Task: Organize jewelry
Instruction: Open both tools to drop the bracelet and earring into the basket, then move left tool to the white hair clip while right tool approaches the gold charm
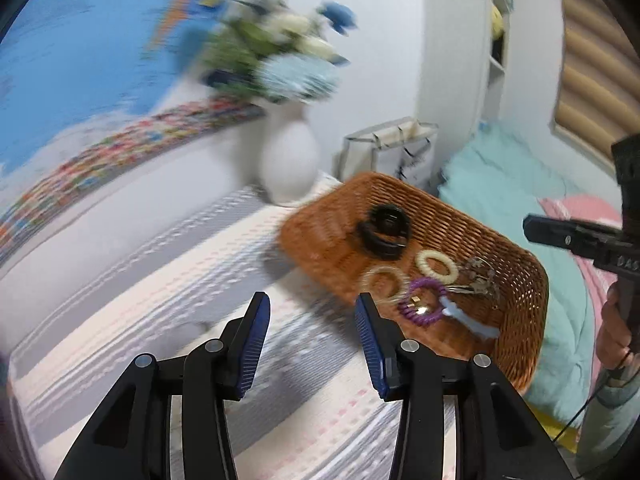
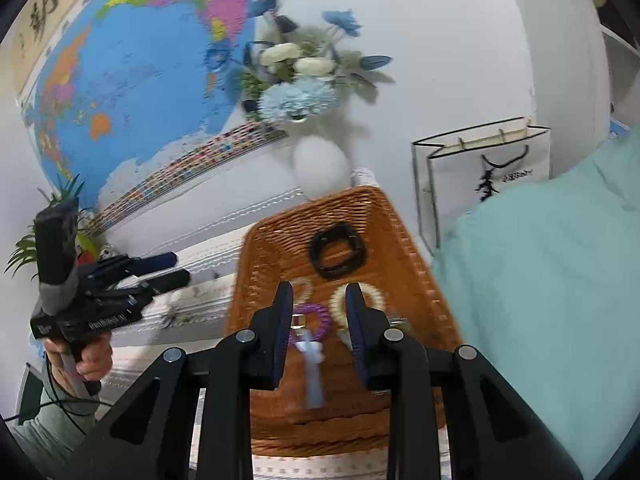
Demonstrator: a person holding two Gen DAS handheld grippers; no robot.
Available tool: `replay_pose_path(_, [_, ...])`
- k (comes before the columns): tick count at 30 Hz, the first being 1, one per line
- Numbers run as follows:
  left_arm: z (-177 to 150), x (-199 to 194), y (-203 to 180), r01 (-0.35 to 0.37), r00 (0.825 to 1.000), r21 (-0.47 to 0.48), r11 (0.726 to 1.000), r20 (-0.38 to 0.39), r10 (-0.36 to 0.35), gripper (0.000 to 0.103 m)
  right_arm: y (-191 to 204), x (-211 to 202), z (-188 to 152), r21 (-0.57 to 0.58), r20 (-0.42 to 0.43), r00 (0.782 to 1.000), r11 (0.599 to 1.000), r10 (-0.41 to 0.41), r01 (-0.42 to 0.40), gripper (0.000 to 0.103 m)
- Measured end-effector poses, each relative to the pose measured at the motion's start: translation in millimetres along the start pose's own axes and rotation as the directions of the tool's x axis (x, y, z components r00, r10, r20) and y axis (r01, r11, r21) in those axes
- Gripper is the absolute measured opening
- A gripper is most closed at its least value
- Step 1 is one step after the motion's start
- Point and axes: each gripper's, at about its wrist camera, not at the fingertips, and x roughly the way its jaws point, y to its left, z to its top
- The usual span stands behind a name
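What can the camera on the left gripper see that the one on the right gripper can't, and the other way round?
Only the left view shows the striped window blind and pink bedding. Only the right view shows the green plant and calligraphy scroll. Both show the wicker basket with the purple coil bracelet and black bangles, the white vase, world map and paper bag.

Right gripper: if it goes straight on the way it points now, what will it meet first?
Probably the purple coil band in the basket, seen between the open right gripper's fingers; the blue bow lies nearer, but depth is unclear.
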Motion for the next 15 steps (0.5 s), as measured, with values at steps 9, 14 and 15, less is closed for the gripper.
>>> replay_pose_path(9, [-40, -73, 113, -0.070, 0.992, -0.219, 0.973, 0.083, 0.090, 0.045, 85, 31, 2, -0.119, -0.056, 0.994, 0.988, 0.094, -0.100, 0.030])
replay_pose_path(14, [-69, -76, 153, -0.078, 0.993, -0.291, 0.954, 0.066, 0.101, 0.046, 130, 56, -3, -0.178, -0.111, 0.987, 0.974, 0.120, -0.138, 0.030])
replay_pose_path(15, [-74, -74, 159, -0.073, 0.994, -0.303, 0.950, 0.058, 0.095, 0.045, 139, 63, -4, -0.190, -0.126, 0.985, 0.971, 0.121, -0.144, 0.030])
